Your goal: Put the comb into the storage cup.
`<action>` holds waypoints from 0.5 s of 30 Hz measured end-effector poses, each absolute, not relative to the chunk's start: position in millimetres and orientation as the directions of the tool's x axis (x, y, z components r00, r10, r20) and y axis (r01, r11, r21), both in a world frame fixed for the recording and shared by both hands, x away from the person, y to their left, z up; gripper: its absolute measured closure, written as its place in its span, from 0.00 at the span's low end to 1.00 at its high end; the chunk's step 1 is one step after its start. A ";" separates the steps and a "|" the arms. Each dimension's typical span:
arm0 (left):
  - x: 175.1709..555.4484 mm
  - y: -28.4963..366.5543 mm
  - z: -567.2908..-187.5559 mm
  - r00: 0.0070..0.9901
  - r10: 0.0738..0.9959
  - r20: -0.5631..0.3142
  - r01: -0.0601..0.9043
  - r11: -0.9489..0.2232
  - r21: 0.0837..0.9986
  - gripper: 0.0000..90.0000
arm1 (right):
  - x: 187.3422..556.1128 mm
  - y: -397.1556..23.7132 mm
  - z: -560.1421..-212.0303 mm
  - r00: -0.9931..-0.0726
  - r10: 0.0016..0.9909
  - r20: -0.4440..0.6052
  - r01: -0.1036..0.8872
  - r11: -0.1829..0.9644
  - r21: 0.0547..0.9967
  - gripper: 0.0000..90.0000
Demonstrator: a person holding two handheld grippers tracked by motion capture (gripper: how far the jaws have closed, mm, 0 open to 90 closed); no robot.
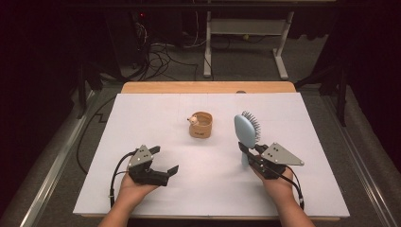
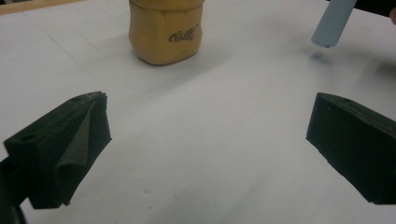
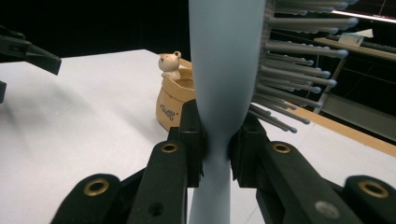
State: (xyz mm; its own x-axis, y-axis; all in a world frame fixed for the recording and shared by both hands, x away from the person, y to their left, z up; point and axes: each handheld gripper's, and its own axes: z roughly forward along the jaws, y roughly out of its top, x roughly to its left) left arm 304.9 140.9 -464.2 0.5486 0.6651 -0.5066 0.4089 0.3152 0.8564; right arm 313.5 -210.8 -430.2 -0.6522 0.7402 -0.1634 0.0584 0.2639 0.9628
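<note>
A light-blue hairbrush [image 1: 246, 128] stands upright over the right half of the white sheet, bristles facing right. My right gripper [image 1: 252, 157] is shut on its narrow neck; in the right gripper view the pads [image 3: 192, 140] squeeze the hairbrush [image 3: 224, 60] from both sides. A tan pot-shaped cup [image 1: 201, 125] with a small bear figure on its rim sits mid-table. My left gripper [image 1: 165, 159] rests low at the left, open, with nothing between its jaws. In the left gripper view the left gripper [image 2: 210, 140] faces the cup [image 2: 163, 32], and the hairbrush handle's end [image 2: 331, 21] hangs at the upper right.
The white sheet [image 1: 142, 123] covers a wooden table [image 1: 208, 87] whose far edge shows beyond it. Dark floor, cables and a desk frame [image 1: 246, 42] lie behind. The other hand's jaw [image 3: 28, 51] shows at the upper left of the right gripper view.
</note>
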 end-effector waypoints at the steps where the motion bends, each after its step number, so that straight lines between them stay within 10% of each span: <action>1: 304.8 141.0 -464.1 0.548 0.665 -0.507 0.409 0.316 0.856 0.01 | 313.4 -210.5 -430.1 -0.651 0.743 -0.158 0.059 0.257 0.965 0.87; 15: 299.4 142.8 -463.1 0.562 0.646 -0.516 0.390 0.343 0.854 0.02 | 316.1 -220.0 -430.1 -0.678 0.735 -0.033 0.095 0.132 0.987 0.87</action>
State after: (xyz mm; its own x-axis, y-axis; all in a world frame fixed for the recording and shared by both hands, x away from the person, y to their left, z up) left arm 299.4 142.8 -463.1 0.5624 0.6457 -0.5164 0.3903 0.3432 0.8543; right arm 316.1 -220.0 -430.1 -0.6777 0.7346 -0.0332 0.0952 0.1324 0.9866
